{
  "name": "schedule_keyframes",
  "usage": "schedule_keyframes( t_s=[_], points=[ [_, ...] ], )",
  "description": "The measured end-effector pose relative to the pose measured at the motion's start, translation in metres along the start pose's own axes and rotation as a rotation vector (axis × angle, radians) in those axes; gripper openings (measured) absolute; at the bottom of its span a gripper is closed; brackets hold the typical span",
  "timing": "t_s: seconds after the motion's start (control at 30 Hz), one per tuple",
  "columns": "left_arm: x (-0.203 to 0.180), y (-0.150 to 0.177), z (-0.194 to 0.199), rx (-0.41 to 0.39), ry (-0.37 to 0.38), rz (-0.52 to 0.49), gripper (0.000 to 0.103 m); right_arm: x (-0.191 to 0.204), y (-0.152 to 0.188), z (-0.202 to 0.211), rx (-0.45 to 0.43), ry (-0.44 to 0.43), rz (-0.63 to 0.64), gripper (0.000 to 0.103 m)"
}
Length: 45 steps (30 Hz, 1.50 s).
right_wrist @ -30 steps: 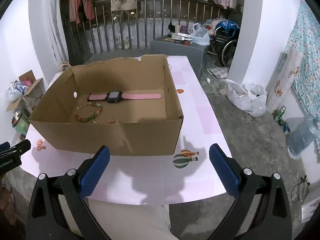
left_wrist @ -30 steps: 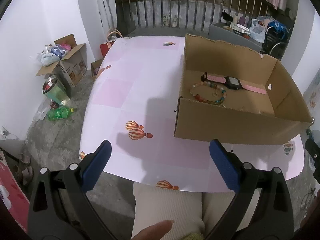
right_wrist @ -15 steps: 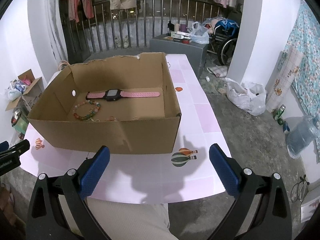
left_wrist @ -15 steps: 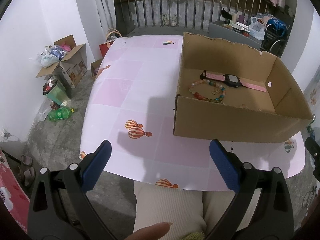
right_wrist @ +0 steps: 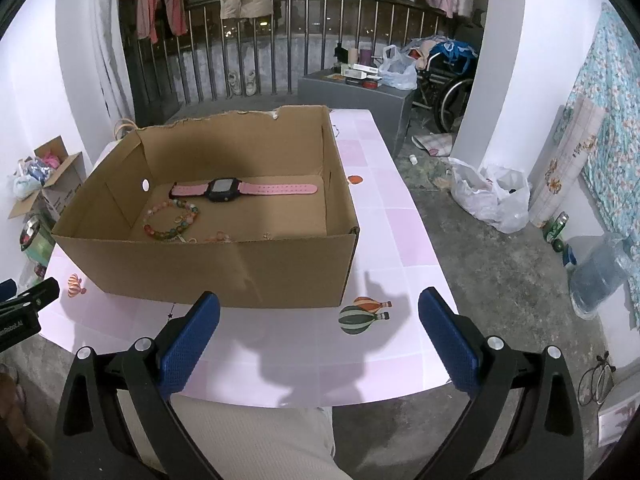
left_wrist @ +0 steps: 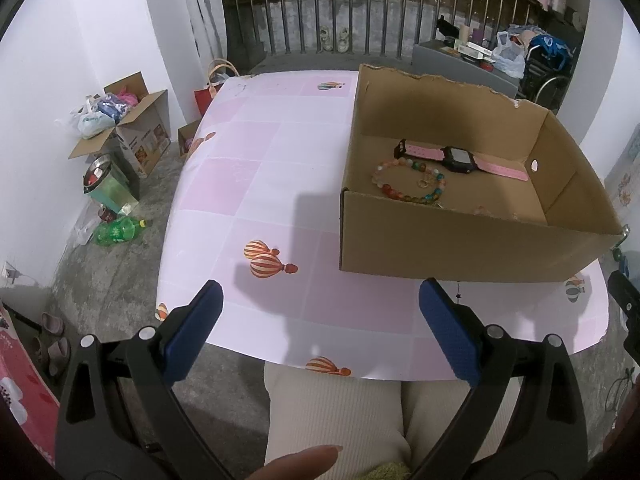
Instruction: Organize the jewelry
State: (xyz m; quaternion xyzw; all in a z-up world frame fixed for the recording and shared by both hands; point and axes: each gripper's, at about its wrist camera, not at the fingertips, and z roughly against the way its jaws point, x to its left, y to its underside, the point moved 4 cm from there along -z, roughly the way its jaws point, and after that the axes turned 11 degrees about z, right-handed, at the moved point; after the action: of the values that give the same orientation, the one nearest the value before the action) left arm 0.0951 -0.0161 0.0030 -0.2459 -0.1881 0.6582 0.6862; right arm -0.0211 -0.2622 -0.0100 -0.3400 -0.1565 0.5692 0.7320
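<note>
Left wrist view is showing me the left gripper point(left_wrist: 320, 332) with jaws wide and empty, hovering over the counter point(left_wrist: 260, 184) edge; I am holding the right gripper point(right_wrist: 320, 332) likewise wide and empty. The watch point(right_wrist: 224, 190) and bead bracelet point(right_wrist: 172, 224) are lying inside the box point(right_wrist: 208, 268), just beside each other. I am judging both light. The bracelet is looking limp and apt to slide, so I am planning to pinch across its strand; the watch I am planning to take by its flexible pink strap.
</note>
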Motion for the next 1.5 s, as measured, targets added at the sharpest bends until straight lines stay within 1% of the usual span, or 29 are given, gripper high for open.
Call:
schedule_keyframes(
  t_s=[0.5,1.07,1.5],
  points=[
    [-0.008,-0.002,0.002,-0.012,0.018,-0.011,0.095,-0.004,-0.002,0.004,-0.012,0.007,0.001,0.097],
    [-0.019,-0.001,0.003,-0.014,0.026,-0.032,0.095,-0.012,-0.002,0.004,-0.006,0.006,-0.006,0.097],
    [-0.031,-0.002,0.006,-0.024,0.049,-0.048,0.095,-0.016,-0.003,0.005,-0.017,0.027,-0.011,0.097]
  ],
)
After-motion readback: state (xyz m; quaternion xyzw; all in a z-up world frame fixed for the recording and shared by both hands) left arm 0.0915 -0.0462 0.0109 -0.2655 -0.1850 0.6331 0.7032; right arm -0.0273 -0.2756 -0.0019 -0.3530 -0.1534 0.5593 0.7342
